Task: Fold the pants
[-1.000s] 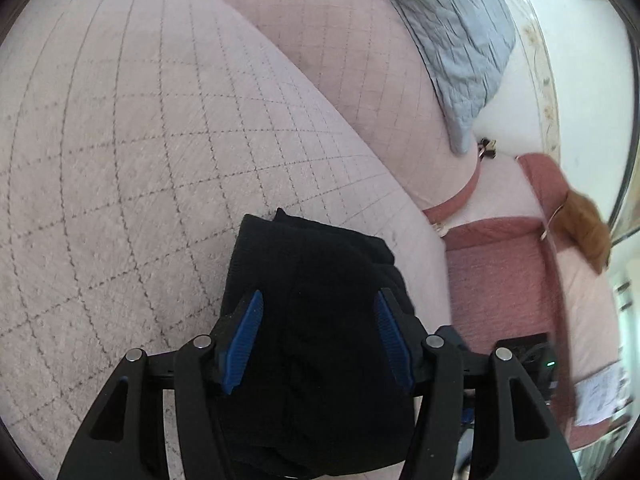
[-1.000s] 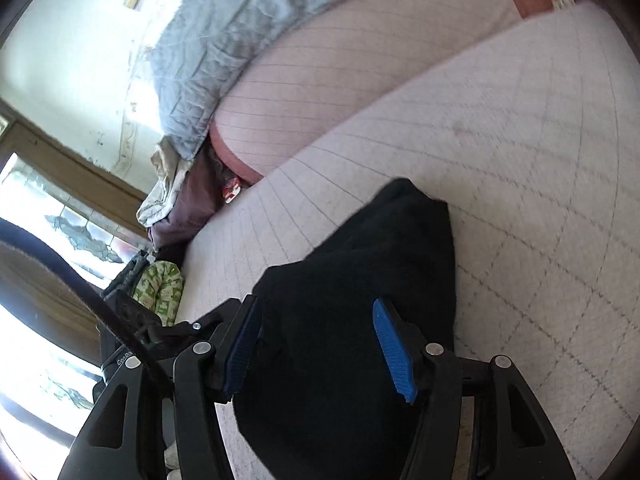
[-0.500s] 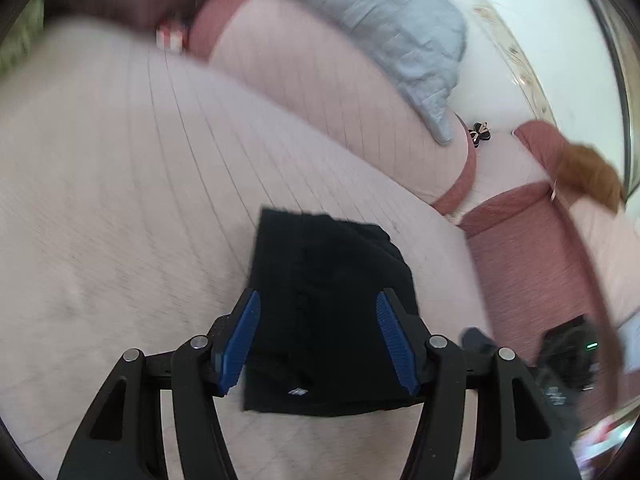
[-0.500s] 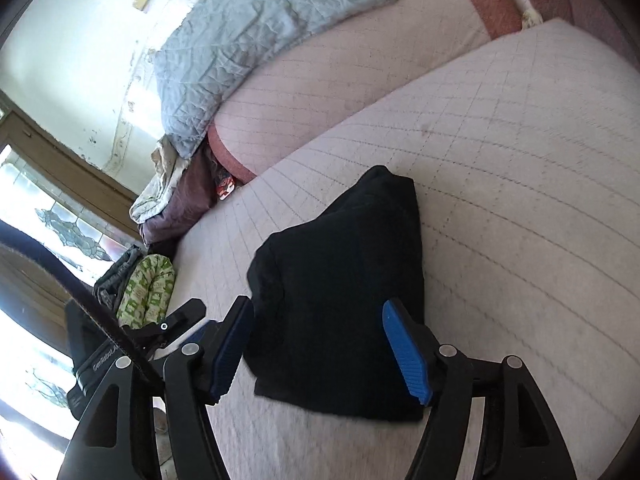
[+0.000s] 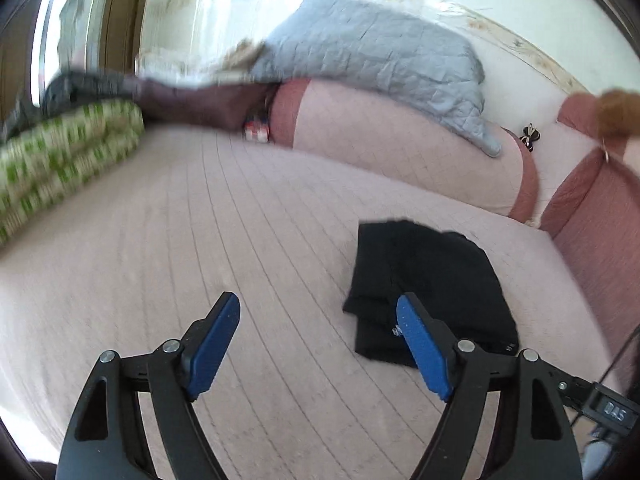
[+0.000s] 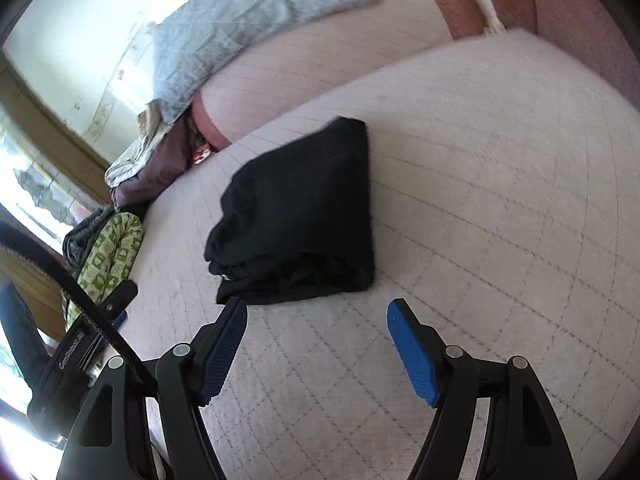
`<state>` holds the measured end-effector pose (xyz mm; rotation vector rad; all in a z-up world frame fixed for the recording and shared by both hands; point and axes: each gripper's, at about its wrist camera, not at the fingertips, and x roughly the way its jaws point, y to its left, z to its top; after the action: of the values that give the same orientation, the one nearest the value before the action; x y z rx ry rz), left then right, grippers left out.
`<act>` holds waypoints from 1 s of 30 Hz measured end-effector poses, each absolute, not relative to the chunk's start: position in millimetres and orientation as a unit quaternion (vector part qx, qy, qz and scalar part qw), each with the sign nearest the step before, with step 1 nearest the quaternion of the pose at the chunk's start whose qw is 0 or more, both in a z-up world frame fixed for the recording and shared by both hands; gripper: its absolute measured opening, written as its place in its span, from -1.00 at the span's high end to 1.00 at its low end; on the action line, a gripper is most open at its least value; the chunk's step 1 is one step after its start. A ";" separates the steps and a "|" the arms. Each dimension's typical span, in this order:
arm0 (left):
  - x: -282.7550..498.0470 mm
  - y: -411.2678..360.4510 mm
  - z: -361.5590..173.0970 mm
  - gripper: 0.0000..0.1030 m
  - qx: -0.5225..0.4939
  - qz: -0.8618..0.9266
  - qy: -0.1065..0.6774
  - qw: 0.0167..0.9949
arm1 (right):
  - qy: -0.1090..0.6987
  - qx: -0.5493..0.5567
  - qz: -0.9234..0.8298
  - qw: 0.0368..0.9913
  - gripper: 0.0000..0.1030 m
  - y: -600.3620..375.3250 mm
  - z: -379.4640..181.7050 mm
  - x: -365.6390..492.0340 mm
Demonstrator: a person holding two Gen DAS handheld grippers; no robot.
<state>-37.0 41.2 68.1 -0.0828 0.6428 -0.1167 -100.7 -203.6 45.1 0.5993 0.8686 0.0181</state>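
1. My left gripper (image 5: pixel 318 322) is released: its blue pads (image 5: pixel 214 346) stand wide apart with nothing between them, only quilt (image 5: pixel 200 220) showing in the gap.
2. My right gripper (image 6: pixel 318 316) is likewise released, pads (image 6: pixel 412 352) spread and empty over the quilt (image 6: pixel 500 200).
3. From the left gripper, the pants (image 5: pixel 428 288) lie ahead and to the right, a folded black bundle flat on the quilt; the right pad overlaps their near left edge in view, but I cannot tell whether it touches the cloth.
4. From the right gripper, the pants (image 6: pixel 296 216) lie just ahead and slightly left, their stacked layered edge facing the tool; the left pad tip sits just beside the near corner, apart from it as far as I can see.
5. Beyond the pants from the left gripper rises a pink cushion (image 5: pixel 400 160) with a grey blanket (image 5: pixel 372 52) draped over its top.
6. Far left of the left gripper lies a green patterned bundle (image 5: pixel 60 152), with dark clothes (image 5: pixel 192 104) behind it.
7. From the right gripper, the blanket (image 6: pixel 240 20) is far ahead to the left, and the green bundle (image 6: pixel 112 252) lies at the left edge, well apart from the pants.
8. The left view is blurred, so finer detail there is unclear.
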 end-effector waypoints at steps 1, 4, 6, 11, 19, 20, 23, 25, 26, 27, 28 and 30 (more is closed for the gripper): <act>-40.5 37.2 72.3 -0.68 -0.030 -0.052 0.298 0.953 | 0.411 0.271 0.008 0.870 -0.51 -199.3 48.5 -101.5; -48.8 31.3 80.3 -0.88 -0.021 -0.049 0.270 0.961 | 0.400 0.210 0.005 0.892 -0.56 -184.1 57.1 -103.8; -52.8 30.1 87.0 -0.90 -0.014 -0.051 0.259 0.964 | 0.403 0.191 0.001 0.895 -0.57 -180.1 55.1 -102.6; -50.6 40.4 101.7 -1.00 -0.029 -0.034 0.248 0.968 | 0.416 0.225 -0.009 0.881 -0.57 -190.1 43.3 -96.9; -32.6 60.7 101.6 -1.00 -0.043 0.014 0.260 0.964 | 0.405 0.178 -0.008 0.897 -0.59 -177.0 51.9 -94.1; -34.1 61.9 102.5 -1.00 -0.045 0.019 0.258 0.965 | 0.405 0.175 -0.006 0.897 -0.59 -174.6 52.2 -93.7; -35.7 61.7 100.7 -1.00 -0.043 0.030 0.263 0.963 | 0.403 0.161 -0.001 0.901 -0.60 -167.9 53.8 -94.2; -32.7 56.8 96.2 -1.00 -0.029 0.022 0.278 0.960 | 0.403 0.154 0.003 0.902 -0.62 -163.9 53.9 -94.4; -30.8 53.2 93.3 -1.00 -0.020 0.017 0.289 0.957 | 0.404 0.153 0.004 0.902 -0.62 -162.9 53.0 -93.6; -29.0 50.5 90.7 -1.00 -0.015 0.010 0.298 0.954 | 0.406 0.153 0.004 0.901 -0.62 -161.9 52.3 -93.2; -28.0 46.9 87.4 -1.00 -0.010 0.004 0.308 0.951 | 0.409 0.154 0.006 0.899 -0.62 -161.5 51.2 -92.5; -27.4 40.7 81.5 -1.00 -0.006 -0.008 0.324 0.946 | 0.412 0.157 0.007 0.898 -0.63 -161.8 49.6 -91.7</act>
<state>-27.4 40.7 81.5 -0.0128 0.6599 -0.0164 -91.7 -161.8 49.6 0.3248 0.8535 0.0140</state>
